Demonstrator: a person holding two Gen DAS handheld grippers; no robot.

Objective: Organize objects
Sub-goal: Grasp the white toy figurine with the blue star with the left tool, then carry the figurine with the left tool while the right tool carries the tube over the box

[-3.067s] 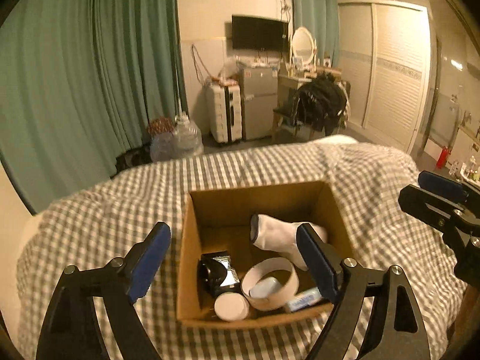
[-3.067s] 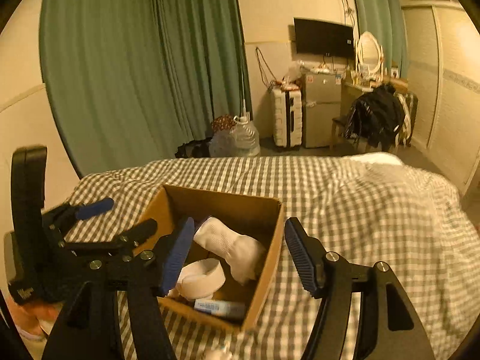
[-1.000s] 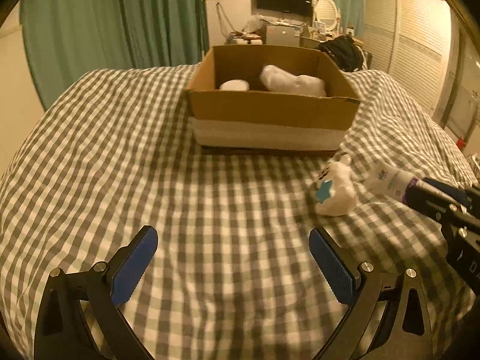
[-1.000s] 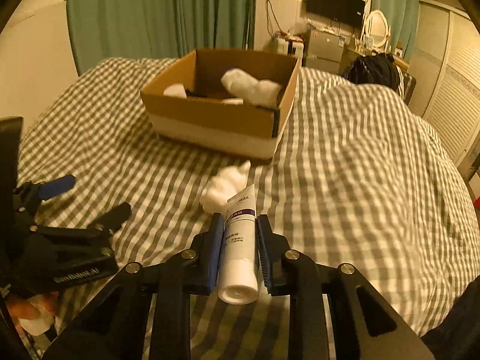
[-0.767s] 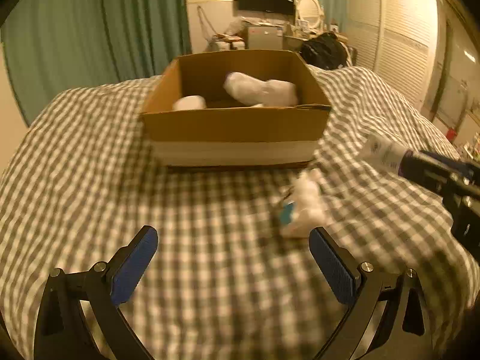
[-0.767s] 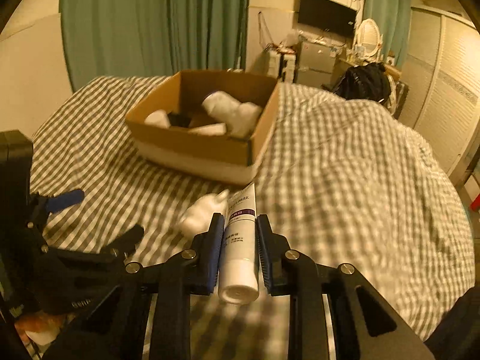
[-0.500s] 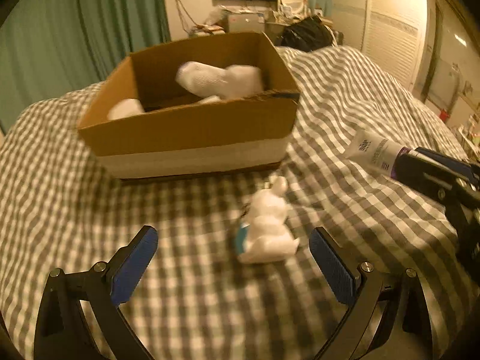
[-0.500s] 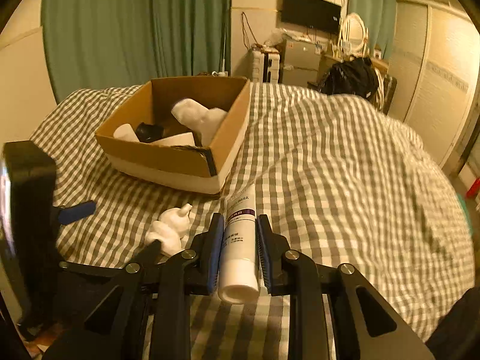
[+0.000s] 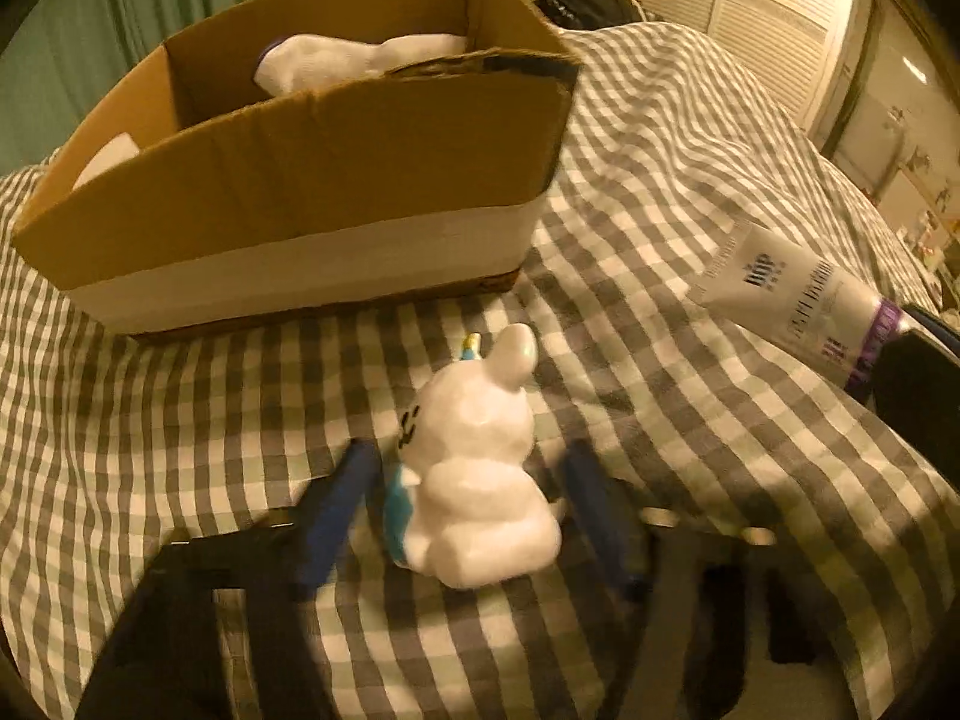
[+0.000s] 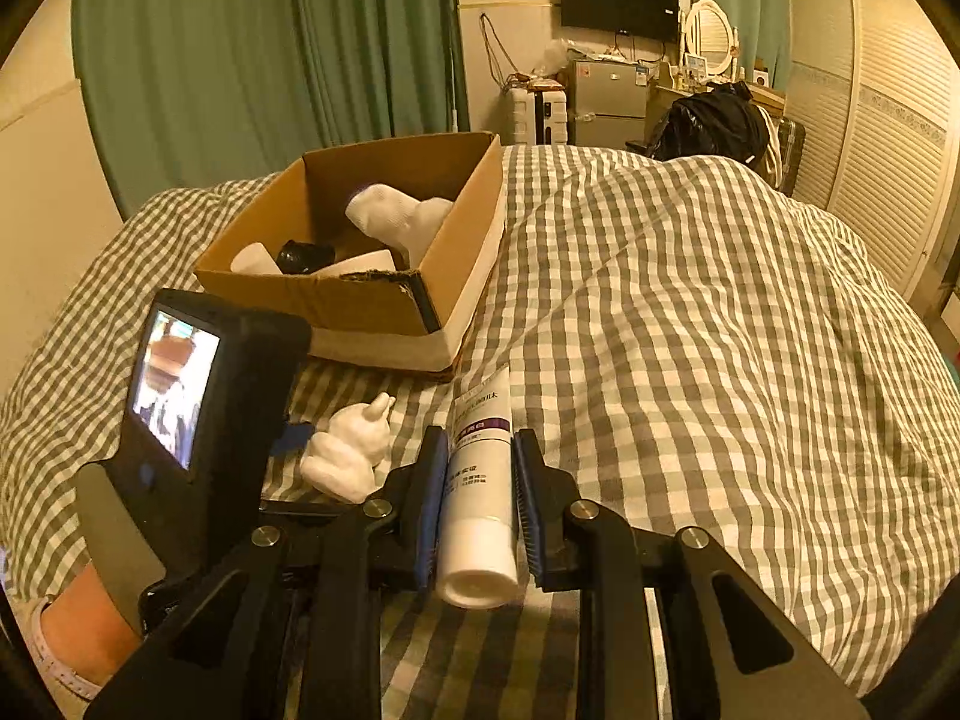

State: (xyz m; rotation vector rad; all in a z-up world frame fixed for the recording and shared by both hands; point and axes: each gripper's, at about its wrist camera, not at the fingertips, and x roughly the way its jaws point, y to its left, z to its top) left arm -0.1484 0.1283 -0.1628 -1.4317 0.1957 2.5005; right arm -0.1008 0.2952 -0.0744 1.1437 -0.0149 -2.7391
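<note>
A white rabbit figurine (image 9: 480, 468) with a blue patch lies on the checked bedspread in front of the cardboard box (image 9: 336, 180). My left gripper (image 9: 471, 480) is open, with a blue finger on each side of the figurine, apart from it. My right gripper (image 10: 480, 468) is shut on a white tube (image 10: 480, 480) with a purple band, held above the bed. The tube (image 9: 798, 300) shows at the right of the left wrist view. The figurine (image 10: 351, 450) and the box (image 10: 384, 276) also show in the right wrist view.
The box holds a white sock (image 10: 399, 219), a dark object (image 10: 303, 255) and a white lid (image 10: 255, 258). The left gripper's camera body with a lit screen (image 10: 180, 390) stands at the left. Curtains, a fridge and wardrobes stand beyond the bed.
My left gripper has moved forward and down to the figurine, and its fingers have narrowed around it. My right gripper still holds the tube and has turned slightly.
</note>
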